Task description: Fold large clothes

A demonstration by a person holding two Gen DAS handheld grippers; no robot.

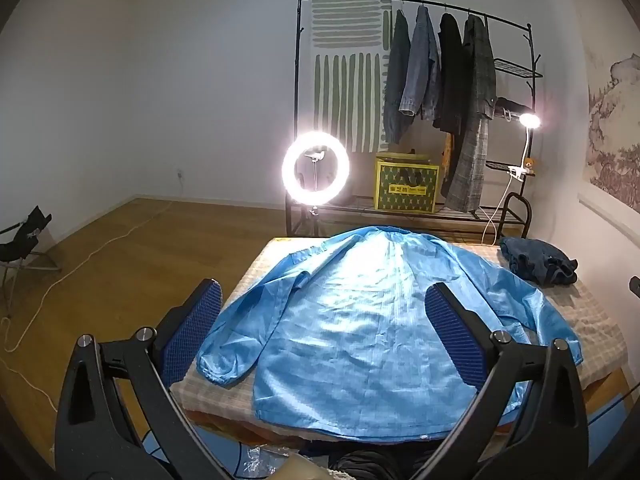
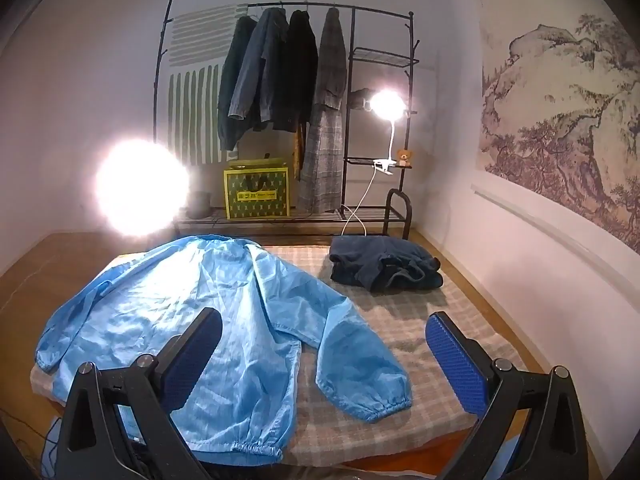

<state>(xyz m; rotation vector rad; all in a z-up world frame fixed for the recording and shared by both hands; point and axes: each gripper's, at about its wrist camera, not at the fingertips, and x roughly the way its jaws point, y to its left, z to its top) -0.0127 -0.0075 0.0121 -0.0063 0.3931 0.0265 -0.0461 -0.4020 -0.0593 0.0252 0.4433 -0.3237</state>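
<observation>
A light blue jacket [image 1: 352, 320] lies spread flat, back side up, on a checked cloth over a low table [image 1: 592, 316], both sleeves angled down along its sides. My left gripper [image 1: 324, 304] hovers open above the jacket's lower left part, nothing between its blue pads. In the right wrist view the same jacket [image 2: 192, 320] fills the table's left half, its right sleeve cuff [image 2: 376, 404] near the front edge. My right gripper [image 2: 324, 332] hangs open over that sleeve and the bare checked cloth [image 2: 400, 320], holding nothing.
A folded dark blue garment [image 2: 384, 266] sits at the table's far right corner. Behind stand a lit ring light [image 1: 316, 170], a clothes rack with hung coats [image 1: 440, 80], a yellow box [image 1: 406, 188] and a clip lamp [image 2: 386, 106]. A cable [image 1: 80, 260] trails over the wooden floor at left.
</observation>
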